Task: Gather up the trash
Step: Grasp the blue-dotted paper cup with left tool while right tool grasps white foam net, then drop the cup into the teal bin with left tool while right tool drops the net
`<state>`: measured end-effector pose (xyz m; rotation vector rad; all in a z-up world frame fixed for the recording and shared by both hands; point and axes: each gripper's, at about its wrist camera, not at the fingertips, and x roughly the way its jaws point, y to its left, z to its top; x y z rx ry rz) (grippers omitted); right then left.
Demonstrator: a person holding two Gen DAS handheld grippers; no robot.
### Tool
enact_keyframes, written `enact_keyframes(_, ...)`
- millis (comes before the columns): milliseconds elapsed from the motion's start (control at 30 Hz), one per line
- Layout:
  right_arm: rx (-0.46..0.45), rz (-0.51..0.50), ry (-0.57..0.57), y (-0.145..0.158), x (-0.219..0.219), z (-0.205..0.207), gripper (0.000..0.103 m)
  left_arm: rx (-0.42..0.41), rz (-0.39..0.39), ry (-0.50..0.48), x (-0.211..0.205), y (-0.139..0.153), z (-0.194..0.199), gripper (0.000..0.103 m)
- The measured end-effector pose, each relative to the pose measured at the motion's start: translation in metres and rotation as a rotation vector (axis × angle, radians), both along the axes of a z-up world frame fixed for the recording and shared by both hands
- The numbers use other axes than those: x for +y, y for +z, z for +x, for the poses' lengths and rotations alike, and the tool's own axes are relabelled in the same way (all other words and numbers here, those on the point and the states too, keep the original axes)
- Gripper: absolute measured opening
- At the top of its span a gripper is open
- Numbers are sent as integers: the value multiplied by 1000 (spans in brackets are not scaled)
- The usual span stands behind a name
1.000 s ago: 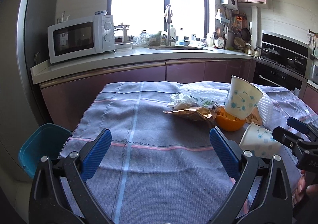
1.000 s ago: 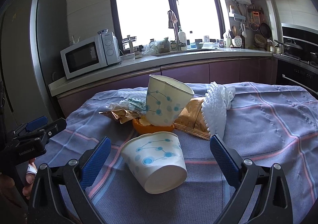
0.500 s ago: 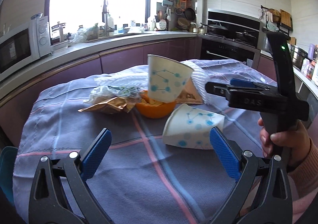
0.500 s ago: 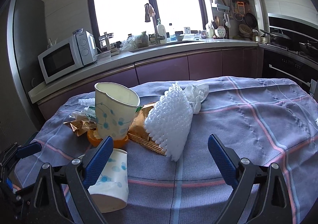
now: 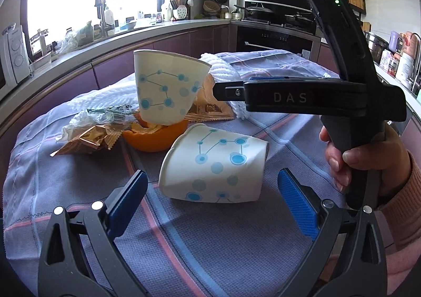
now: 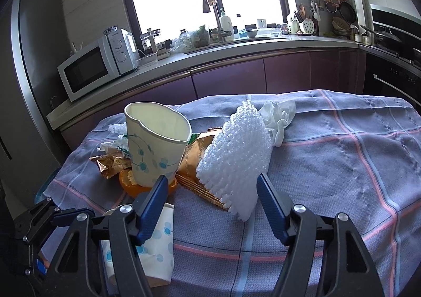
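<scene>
Left gripper spread wide, framing a tipped paper cup on the checked tablecloth, not touching. Right gripper closing around white foam netting, pads not pressing. Upright cup on orange peel beside wrappers.

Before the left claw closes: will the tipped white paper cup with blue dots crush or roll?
Probably crushes easily: the tipped white paper cup with blue dots is thin-walled and its side already looks dented. Likely very light, since it appears empty. It lies on its side on the checked cloth, so a nudge may roll it in an arc.
</scene>
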<state>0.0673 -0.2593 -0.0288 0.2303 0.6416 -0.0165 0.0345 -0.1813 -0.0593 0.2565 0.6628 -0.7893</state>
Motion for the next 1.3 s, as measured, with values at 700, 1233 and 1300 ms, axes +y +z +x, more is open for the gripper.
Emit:
enact_keyframes(700,-117,1,-38,31,-11,-28,10,-16,-118,83,67,30,-11,79)
enact_keyframes(1233,-283,-66,323,90,109,-52,10,-136,-166,373,214,75,-24,79)
enact_keyframes(1300,-279,-72,398,90,136,-45,10,-146,-162,428,238,78,-23,79)
